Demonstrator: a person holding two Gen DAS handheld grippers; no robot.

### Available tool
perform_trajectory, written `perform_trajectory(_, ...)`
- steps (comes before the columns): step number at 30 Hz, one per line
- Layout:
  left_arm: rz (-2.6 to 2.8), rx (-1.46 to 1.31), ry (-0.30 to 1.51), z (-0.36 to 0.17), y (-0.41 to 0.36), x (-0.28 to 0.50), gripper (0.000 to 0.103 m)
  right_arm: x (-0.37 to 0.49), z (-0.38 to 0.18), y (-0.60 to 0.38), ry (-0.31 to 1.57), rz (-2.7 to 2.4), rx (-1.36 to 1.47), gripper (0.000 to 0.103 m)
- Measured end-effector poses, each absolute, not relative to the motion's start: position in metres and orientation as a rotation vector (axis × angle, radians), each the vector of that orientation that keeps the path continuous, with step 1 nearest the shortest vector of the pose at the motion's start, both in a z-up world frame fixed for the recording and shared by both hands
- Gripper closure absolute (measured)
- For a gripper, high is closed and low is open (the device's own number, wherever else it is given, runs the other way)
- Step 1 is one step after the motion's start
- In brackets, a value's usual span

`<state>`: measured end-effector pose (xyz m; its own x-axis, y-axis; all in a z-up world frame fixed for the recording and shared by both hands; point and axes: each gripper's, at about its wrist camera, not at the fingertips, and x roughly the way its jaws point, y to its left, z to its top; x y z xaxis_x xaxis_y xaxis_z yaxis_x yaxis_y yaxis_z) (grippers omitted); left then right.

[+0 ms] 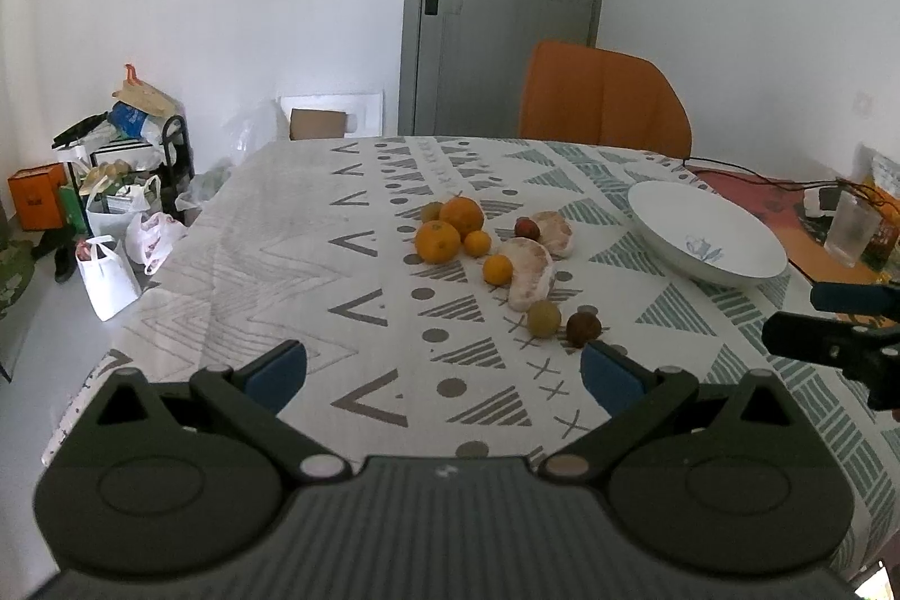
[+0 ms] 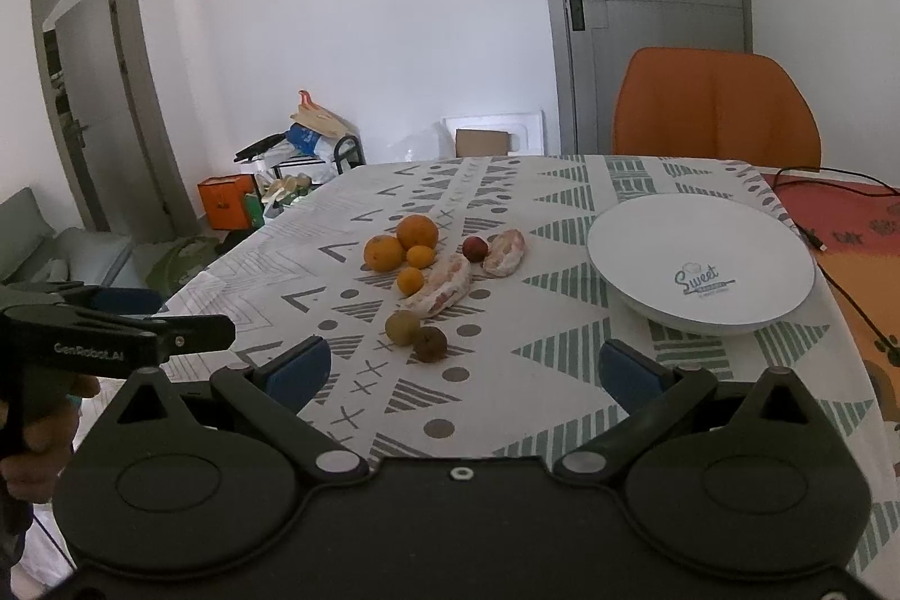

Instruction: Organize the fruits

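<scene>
Both grippers (image 1: 444,369) (image 2: 461,369) gape empty; white plate (image 2: 647,229) holds nothing, fruits (image 2: 416,262) lie beside.

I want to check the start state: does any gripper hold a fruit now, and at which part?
Nothing is held. The left gripper and right gripper are both open and empty; the fruits lie on the tablecloth.

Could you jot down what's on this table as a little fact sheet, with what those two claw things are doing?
Surface: patterned tablecloth
Fruit: four oranges, two peeled pomelo pieces, a red fruit, a greenish fruit, a brown fruit, all loose on the cloth
Dish: white plate, empty, right of the fruit
Left gripper: open, holding nothing
Right gripper: open, holding nothing
</scene>
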<state>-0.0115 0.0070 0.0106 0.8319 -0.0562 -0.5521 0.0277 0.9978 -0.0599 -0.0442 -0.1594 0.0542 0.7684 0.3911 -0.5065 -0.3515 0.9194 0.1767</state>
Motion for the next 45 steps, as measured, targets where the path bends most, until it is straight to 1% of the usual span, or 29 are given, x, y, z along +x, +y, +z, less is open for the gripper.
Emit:
perform_trajectory(14, -0.051, -0.066, 0.573, 0.012, 0.007, -0.012, 0.0, -0.041, 0.052, -0.157, 0.569, 0.411, 0.075, 0.0)
perform_trajectory(25, -0.038, -0.094, 0.585, 0.002, 0.018, -0.001, 0.0, -0.032, 0.045, -0.147, 0.549, 0.447, 0.069, 0.001)
perform_trajectory(27, -0.027, -0.111, 0.59, -0.002, 0.021, 0.002, 0.0, -0.028, 0.041, -0.145, 0.558, 0.445, 0.069, 0.006)
perform_trajectory(29, -0.017, -0.126, 0.6, -0.006, 0.025, 0.006, 0.001, -0.022, 0.036, -0.142, 0.581, 0.452, 0.077, 0.018)
perform_trajectory(30, -0.012, -0.13, 0.603, -0.008, 0.027, 0.008, 0.002, -0.019, 0.033, -0.141, 0.591, 0.458, 0.081, 0.02)
perform_trajectory(32, -0.005, -0.14, 0.604, -0.012, 0.029, 0.011, 0.002, -0.015, 0.028, -0.14, 0.604, 0.468, 0.089, 0.027)
perform_trajectory(36, 0.001, -0.154, 0.596, -0.017, 0.035, 0.016, 0.002, -0.006, 0.02, -0.136, 0.633, 0.482, 0.097, 0.035)
perform_trajectory(38, -0.001, -0.162, 0.593, -0.019, 0.037, 0.018, 0.002, -0.002, 0.016, -0.133, 0.647, 0.492, 0.102, 0.041)
perform_trajectory(45, -0.031, -0.176, 0.596, -0.024, 0.037, 0.029, 0.004, 0.016, 0.008, -0.12, 0.671, 0.494, 0.112, 0.052)
